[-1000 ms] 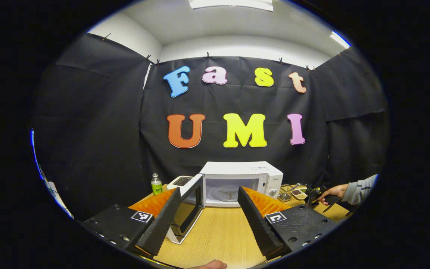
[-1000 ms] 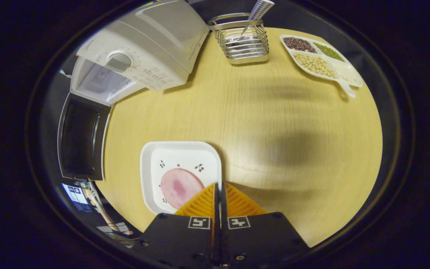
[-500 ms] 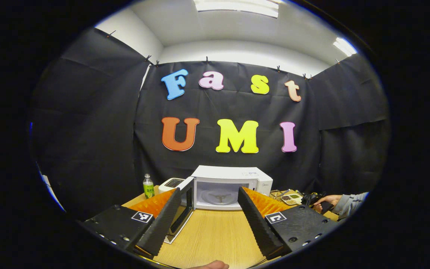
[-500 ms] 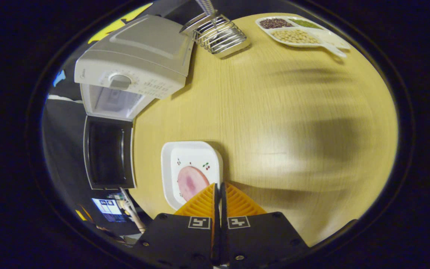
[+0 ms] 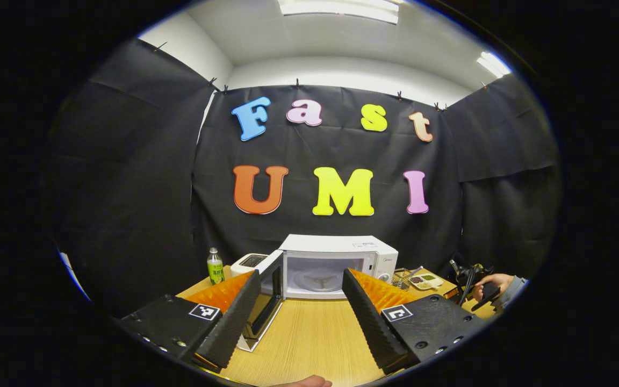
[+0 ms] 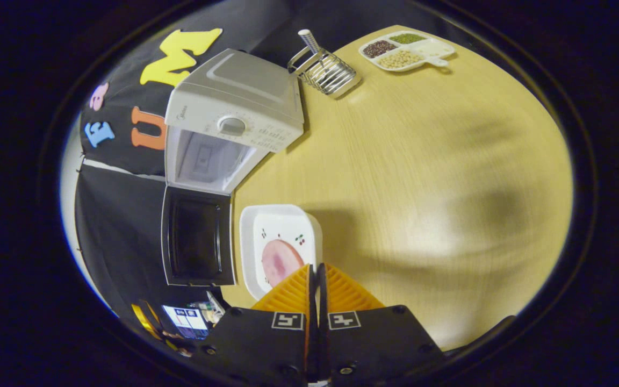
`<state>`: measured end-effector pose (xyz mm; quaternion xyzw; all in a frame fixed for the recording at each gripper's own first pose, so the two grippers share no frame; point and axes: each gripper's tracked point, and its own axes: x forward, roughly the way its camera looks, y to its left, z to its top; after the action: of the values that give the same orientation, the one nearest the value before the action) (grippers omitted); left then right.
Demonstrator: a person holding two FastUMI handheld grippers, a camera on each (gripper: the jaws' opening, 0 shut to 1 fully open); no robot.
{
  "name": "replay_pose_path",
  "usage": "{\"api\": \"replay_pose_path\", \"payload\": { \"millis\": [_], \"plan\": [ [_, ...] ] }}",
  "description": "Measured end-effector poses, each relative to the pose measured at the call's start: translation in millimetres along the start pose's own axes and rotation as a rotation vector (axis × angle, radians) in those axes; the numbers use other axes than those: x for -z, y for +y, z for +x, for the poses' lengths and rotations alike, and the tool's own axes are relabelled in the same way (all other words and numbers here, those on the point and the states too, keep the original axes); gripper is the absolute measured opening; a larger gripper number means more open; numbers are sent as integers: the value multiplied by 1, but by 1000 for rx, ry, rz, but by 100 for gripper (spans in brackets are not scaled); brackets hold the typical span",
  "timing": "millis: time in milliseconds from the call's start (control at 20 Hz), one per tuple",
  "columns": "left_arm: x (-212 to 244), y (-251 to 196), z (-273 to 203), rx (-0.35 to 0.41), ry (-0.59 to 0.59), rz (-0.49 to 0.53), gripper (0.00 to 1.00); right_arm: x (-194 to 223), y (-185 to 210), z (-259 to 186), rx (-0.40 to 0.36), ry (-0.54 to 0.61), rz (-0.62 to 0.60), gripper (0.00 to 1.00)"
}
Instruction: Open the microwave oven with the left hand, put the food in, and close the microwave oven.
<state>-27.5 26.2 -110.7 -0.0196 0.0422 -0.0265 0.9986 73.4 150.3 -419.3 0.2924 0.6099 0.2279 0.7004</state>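
- The white plate [image 6: 280, 236] with the pink slice of food [image 6: 281, 262] has moved over the last second from out on the bare table [image 6: 422, 177] to just beside the open door [image 6: 198, 243], near the microwave [image 6: 234, 115], so I judge the carry toward the cavity is under way
- The right gripper [image 6: 316, 271] has its fingers pressed together on the plate's near rim, holding it just above the wood
- In the left gripper view the microwave's door [image 5: 266, 301] stands swung out to the left, the turntable bare, so opening is done
- The left gripper [image 5: 299, 312] hangs wide apart, empty, well back from the microwave
- A wire rack [image 6: 325, 72] and a bean tray [image 6: 406, 48] sit far right
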Motion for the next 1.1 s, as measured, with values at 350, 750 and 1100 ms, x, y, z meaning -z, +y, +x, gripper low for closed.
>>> {"api": "replay_pose_path", "payload": {
  "millis": [350, 750, 1100],
  "plan": [
    [-7, 35, -10, -41, -54, -21, 93, 33, 57, 60, -58, -22, 31, 4],
    [13, 74, -13, -98, -9, -9, 93, 2, 159, 124, -277, -218, 245, 4],
    [24, 85, -11, -106, 10, -5, 94, -53, 193, 175, -259, -455, 369, 4]
  ]
}}
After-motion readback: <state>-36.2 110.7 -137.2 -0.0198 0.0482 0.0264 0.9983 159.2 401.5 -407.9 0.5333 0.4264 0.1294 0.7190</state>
